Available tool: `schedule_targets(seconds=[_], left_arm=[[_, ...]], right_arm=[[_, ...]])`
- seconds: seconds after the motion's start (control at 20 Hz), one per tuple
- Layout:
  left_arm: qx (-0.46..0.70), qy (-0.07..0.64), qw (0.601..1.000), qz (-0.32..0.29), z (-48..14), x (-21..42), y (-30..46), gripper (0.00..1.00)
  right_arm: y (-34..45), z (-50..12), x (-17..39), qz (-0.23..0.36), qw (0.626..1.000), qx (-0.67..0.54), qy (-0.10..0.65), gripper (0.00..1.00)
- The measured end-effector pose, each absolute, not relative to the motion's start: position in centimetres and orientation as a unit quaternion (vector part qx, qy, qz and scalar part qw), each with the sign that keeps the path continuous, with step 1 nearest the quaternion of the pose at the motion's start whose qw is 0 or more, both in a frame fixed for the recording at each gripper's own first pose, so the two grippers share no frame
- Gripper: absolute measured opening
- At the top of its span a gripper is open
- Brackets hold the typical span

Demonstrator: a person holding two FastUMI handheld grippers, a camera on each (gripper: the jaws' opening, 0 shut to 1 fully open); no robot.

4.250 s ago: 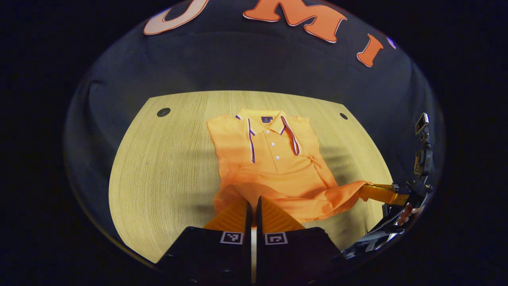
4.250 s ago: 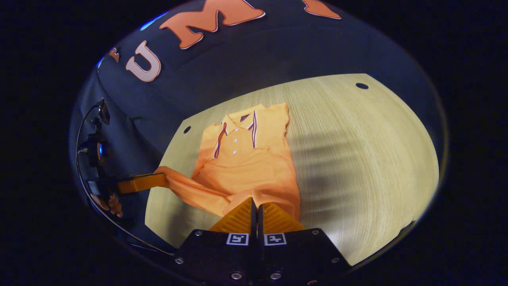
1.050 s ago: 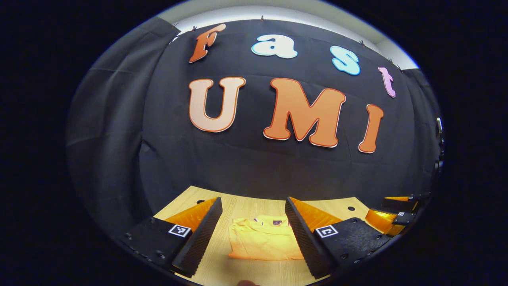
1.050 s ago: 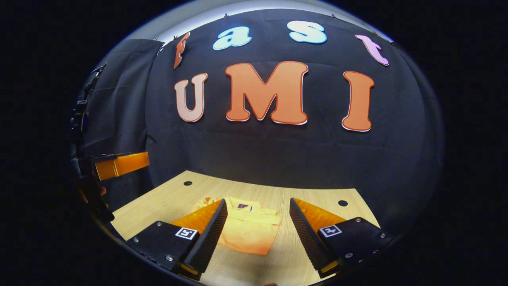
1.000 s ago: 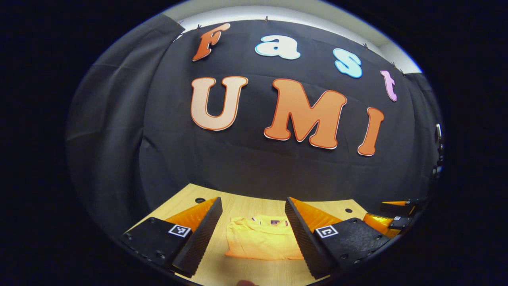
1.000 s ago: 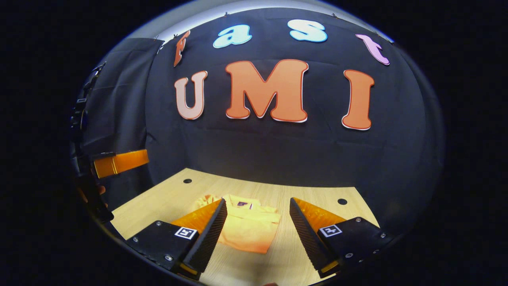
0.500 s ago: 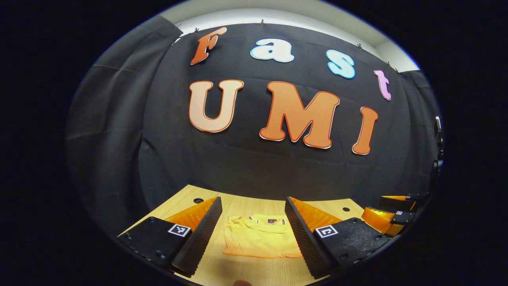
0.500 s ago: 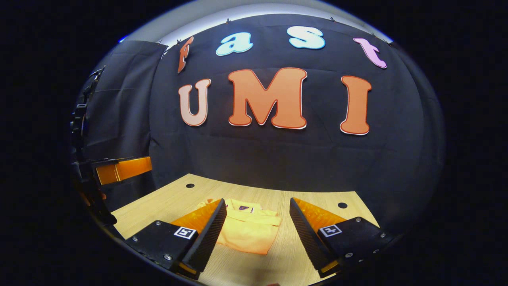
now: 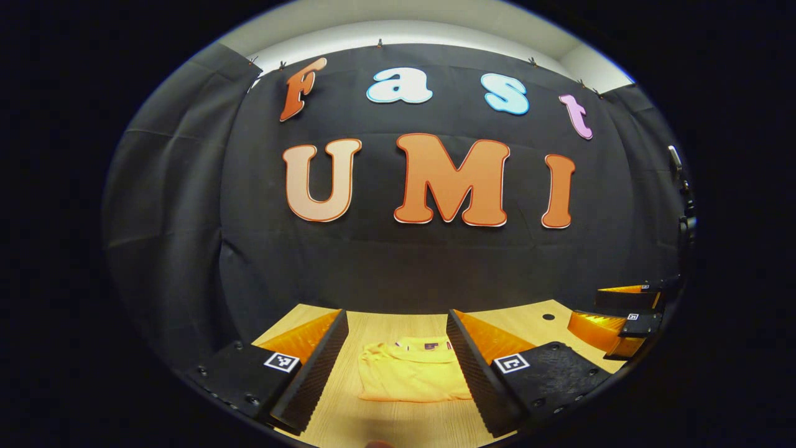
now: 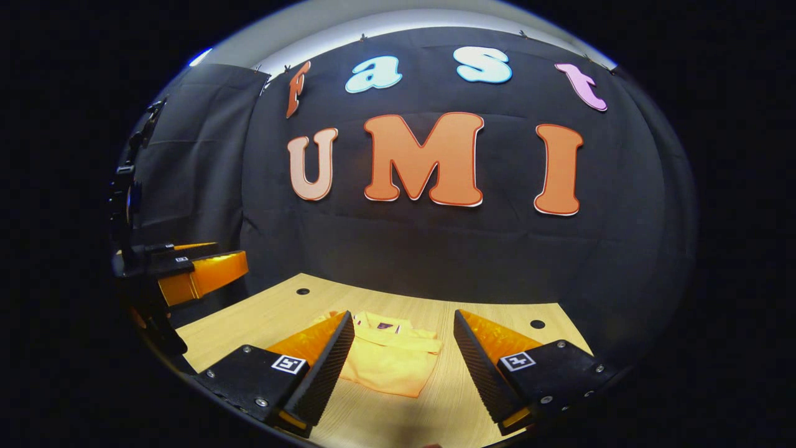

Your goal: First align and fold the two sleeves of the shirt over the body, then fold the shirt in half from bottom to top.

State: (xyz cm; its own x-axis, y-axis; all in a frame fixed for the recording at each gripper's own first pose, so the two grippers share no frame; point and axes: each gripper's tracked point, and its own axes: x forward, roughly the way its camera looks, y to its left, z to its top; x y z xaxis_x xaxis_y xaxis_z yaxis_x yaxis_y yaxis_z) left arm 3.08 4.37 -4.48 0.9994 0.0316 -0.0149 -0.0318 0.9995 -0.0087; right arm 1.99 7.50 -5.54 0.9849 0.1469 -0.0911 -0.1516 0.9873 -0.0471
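The orange polo shirt (image 9: 410,376) lies folded into a compact rectangle on the wooden table (image 9: 547,326), collar at the far edge. In the left gripper view my left gripper (image 9: 398,323) is open above the table's near side, and the shirt shows between its fingers. The right gripper (image 9: 622,311) appears at the far right of that view, open. In the right gripper view the folded shirt (image 10: 392,364) lies between the spread fingers of my right gripper (image 10: 404,323), which holds nothing. The left gripper (image 10: 193,267) hangs open at the left of that view.
The wooden table (image 10: 261,317) has small round holes (image 10: 303,291) near its far corners (image 10: 537,324). The black booth wall rises right behind the table's far edge. A dark stand (image 10: 124,186) with cables is at the left edge of the right gripper view.
4.2 s ago both grippers were shut on the shirt's hem; they have since let go, opened and lifted back. Over the last second both views only drift slightly; the shirt lies still.
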Motion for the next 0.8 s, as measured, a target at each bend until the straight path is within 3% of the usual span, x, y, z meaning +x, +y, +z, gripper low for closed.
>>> schedule_targets(seconds=[0.55, 0.8], left_arm=[[0.017, 0.014, 0.999, 0.026, -5.7, -0.7, 4.0, 0.97], [0.02, 0.004, 1.0, 0.021, -5.1, -0.4, 4.9, 0.97]], right_arm=[[8.8, -5.5, 0.3, 0.109, 0.993, -0.026, 0.026, 0.98], [9.4, -5.1, 0.1, 0.099, 0.995, -0.023, 0.021, 0.98]])
